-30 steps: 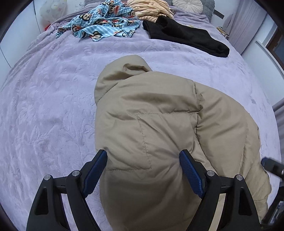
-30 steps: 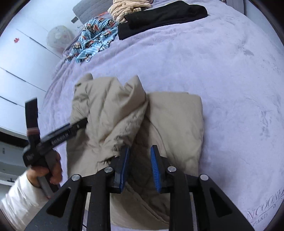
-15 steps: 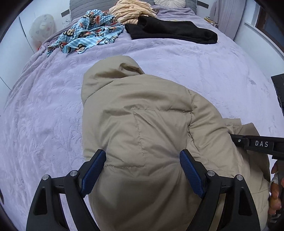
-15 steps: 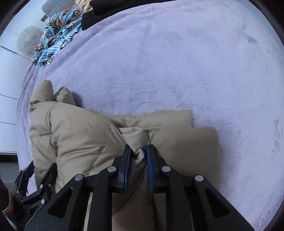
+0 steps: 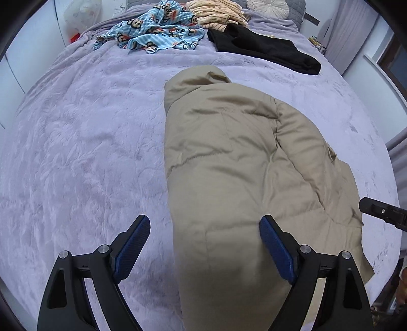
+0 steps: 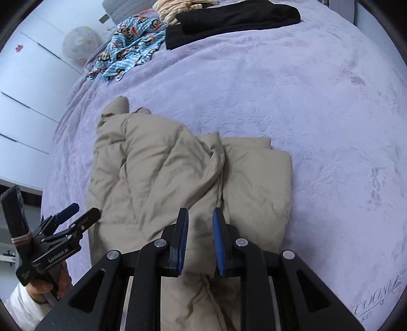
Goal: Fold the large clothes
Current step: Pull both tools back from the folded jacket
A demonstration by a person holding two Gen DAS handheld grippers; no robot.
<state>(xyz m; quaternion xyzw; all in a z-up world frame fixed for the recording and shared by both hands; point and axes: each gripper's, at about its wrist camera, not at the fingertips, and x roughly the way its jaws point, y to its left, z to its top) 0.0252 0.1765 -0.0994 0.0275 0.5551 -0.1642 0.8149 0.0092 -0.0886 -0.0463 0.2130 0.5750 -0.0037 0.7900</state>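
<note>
A beige padded hooded jacket (image 5: 241,165) lies folded lengthwise on the lavender bed cover (image 5: 76,140), hood at the far end. My left gripper (image 5: 203,224) hovers open over the jacket's near left edge, and its pads touch nothing. In the right wrist view the jacket (image 6: 157,173) shows a raised fold and a sleeve folded at the right. My right gripper (image 6: 200,216) hangs just above the near hem with a narrow gap. Its jaws are opening and no fabric is pinched. A hand in a white sleeve holds the left gripper (image 6: 68,216) at the left.
At the bed's far end lie a blue monkey-print cloth (image 5: 152,33), a striped yellow garment (image 5: 216,12) and a black garment (image 5: 267,48). White wardrobe doors (image 6: 25,89) stand on the left. Bare bed cover (image 6: 305,101) spreads right of the jacket.
Half a second ago my right gripper pinched a fold of the jacket; it has let go and drawn back. My left gripper has shifted left, towards the jacket's left edge.
</note>
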